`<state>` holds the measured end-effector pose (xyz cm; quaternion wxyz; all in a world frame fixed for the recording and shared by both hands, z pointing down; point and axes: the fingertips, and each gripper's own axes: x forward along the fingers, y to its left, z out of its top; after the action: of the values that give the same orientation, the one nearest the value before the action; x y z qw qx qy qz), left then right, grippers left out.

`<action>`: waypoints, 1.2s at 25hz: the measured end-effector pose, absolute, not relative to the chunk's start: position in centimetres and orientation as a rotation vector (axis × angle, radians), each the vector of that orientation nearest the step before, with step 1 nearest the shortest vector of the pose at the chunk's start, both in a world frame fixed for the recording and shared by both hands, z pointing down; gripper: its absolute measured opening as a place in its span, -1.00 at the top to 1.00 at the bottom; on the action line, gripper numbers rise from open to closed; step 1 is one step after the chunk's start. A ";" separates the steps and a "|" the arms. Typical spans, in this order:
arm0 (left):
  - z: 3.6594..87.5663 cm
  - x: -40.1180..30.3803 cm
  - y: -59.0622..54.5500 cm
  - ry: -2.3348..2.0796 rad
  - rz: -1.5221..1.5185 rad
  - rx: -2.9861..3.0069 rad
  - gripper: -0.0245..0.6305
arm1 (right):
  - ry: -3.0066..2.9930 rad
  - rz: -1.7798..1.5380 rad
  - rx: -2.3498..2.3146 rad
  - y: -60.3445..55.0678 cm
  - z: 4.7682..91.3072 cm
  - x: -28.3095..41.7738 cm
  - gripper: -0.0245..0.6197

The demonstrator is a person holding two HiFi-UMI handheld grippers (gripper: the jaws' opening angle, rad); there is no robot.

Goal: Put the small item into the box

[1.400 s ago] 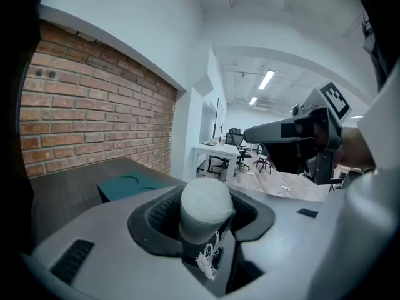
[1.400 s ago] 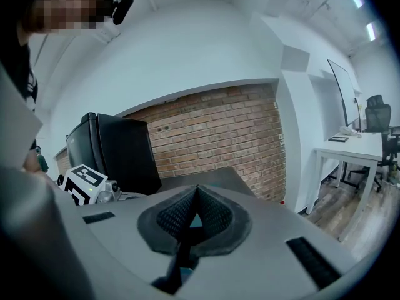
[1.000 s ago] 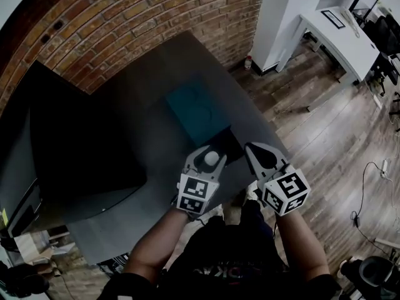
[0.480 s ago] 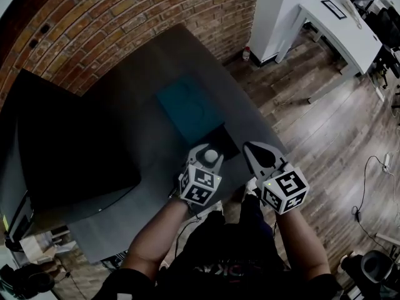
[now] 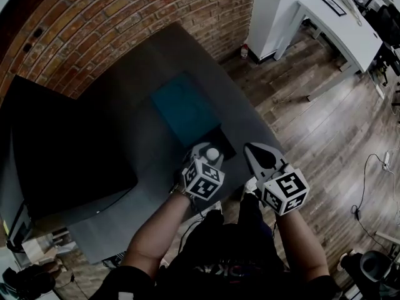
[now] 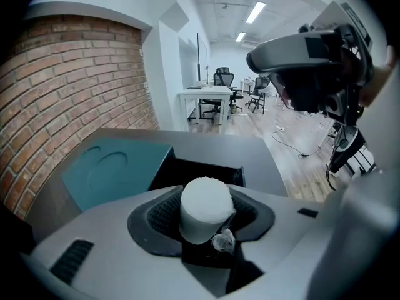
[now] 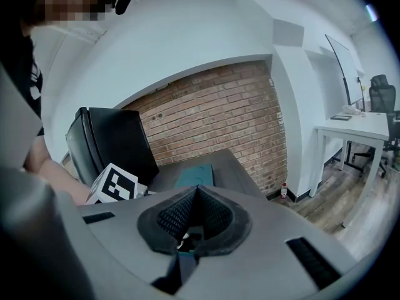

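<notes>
My left gripper (image 5: 209, 152) is shut on a small white cylinder (image 6: 204, 206), also seen as a pale dot at the jaws (image 5: 212, 154) in the head view. It hovers at the near edge of the open black box (image 6: 200, 170), whose teal lid (image 5: 184, 108) lies flat just beyond it on the grey table (image 5: 125, 124). My right gripper (image 5: 255, 150) hangs to the right of the box, over the table's corner, jaws closed together with nothing between them (image 7: 194, 220).
A large black monitor-like panel (image 5: 69, 149) covers the table's left side. A brick wall (image 5: 125, 17) runs behind. Wooden floor (image 5: 312, 124) lies to the right, with a white desk (image 5: 337, 24) and office chairs further off.
My left gripper has tilted and crept slightly forward with the white cylinder, toward the black box. The right gripper has stayed almost still.
</notes>
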<state>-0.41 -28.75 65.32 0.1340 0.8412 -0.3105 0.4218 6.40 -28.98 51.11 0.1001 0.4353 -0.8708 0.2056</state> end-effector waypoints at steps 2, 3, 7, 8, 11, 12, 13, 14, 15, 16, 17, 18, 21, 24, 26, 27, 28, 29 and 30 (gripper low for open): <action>65.8 -0.2 -28.8 -0.878 1.253 2.425 0.30 | -2.571 0.614 1.291 -29.1 51.2 6.6 0.87; 66.0 -0.2 -28.9 -0.873 1.268 2.419 0.30 | -2.570 0.617 1.293 -29.1 51.3 6.7 0.87; 66.9 -0.1 -29.1 -0.851 1.324 2.395 0.30 | -2.565 0.627 1.297 -29.4 51.6 7.1 0.87; 67.1 -0.1 -29.1 -0.842 1.340 2.393 0.30 | -2.564 0.628 1.298 -29.5 51.6 7.2 0.87; 67.5 0.1 -29.0 -0.816 1.381 2.397 0.30 | -2.564 0.631 1.299 -29.8 51.7 7.2 0.87; 67.6 0.1 -29.0 -0.809 1.388 2.397 0.30 | -2.565 0.631 1.298 -29.9 51.7 7.2 0.87; 67.7 0.1 -29.0 -0.803 1.392 2.397 0.30 | -2.565 0.630 1.297 -30.0 51.7 7.2 0.87; 67.8 0.1 -29.0 -0.799 1.395 2.396 0.30 | -2.566 0.630 1.296 -30.1 51.7 7.1 0.87; 67.8 0.2 -29.1 -0.796 1.396 2.395 0.30 | -2.567 0.629 1.295 -30.2 51.7 7.1 0.87; 67.8 0.2 -29.1 -0.794 1.397 2.396 0.30 | -2.568 0.630 1.295 -30.3 51.6 7.1 0.87; 67.8 0.3 -29.2 -0.791 1.396 2.397 0.30 | -2.569 0.630 1.295 -30.4 51.6 7.2 0.87; 67.8 0.4 -29.2 -0.789 1.393 2.399 0.30 | -2.569 0.631 1.295 -30.6 51.6 7.2 0.87; 67.6 0.6 -29.4 -0.791 1.384 2.406 0.30 | -2.568 0.635 1.294 -30.8 51.7 7.4 0.87; 67.2 0.7 -29.5 -0.801 1.374 2.413 0.29 | -2.568 0.639 1.290 -31.0 51.7 7.6 0.87; 66.7 0.8 -29.6 -0.810 1.363 2.422 0.29 | -2.570 0.641 1.286 -31.0 51.7 7.6 0.87; 66.4 0.9 -29.6 -0.816 1.355 2.426 0.29 | -2.572 0.641 1.284 -31.1 51.7 7.6 0.87; 66.1 1.0 -29.6 -0.824 1.344 2.432 0.29 | -2.574 0.641 1.281 -31.1 51.7 7.6 0.87; 65.8 1.0 -29.7 -0.833 1.331 2.437 0.29 | -2.576 0.640 1.278 -31.2 51.7 7.5 0.87; 65.4 1.0 -29.7 -0.844 1.318 2.443 0.29 | -2.579 0.639 1.274 -31.3 51.6 7.4 0.87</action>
<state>0.99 -29.74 65.44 0.1198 0.8360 -0.2887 0.4511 7.37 -31.26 51.60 0.0972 0.4302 -0.8712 0.2157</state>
